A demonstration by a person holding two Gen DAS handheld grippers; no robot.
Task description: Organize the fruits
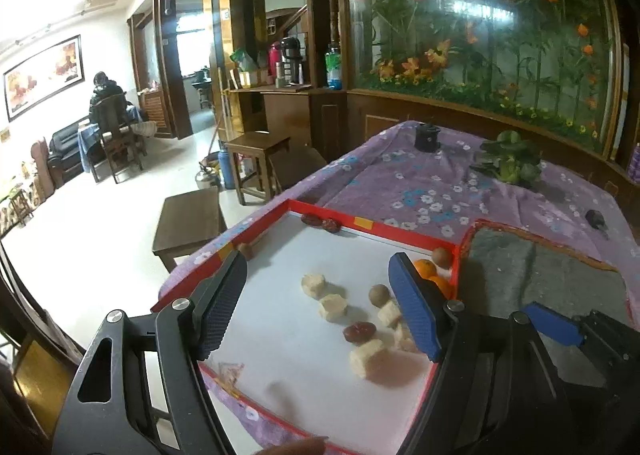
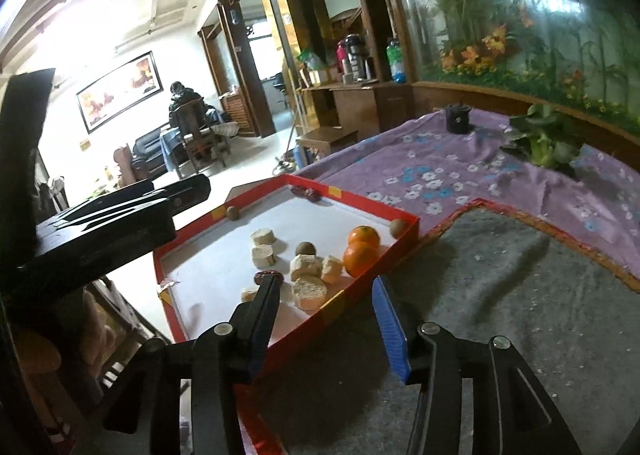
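The left claw stands wide apart and empty above the red tray on the bench. Its right finger hides part of the oranges at the tray's right wall. Pale fruit chunks, a date and small brown fruits lie loose at mid frame. The right claw is partly apart, nothing between its fingers, straddling the tray's near wall beside a grey mat. Its left finger covers part of one chunk and the date. Two dates sit at the far wall.
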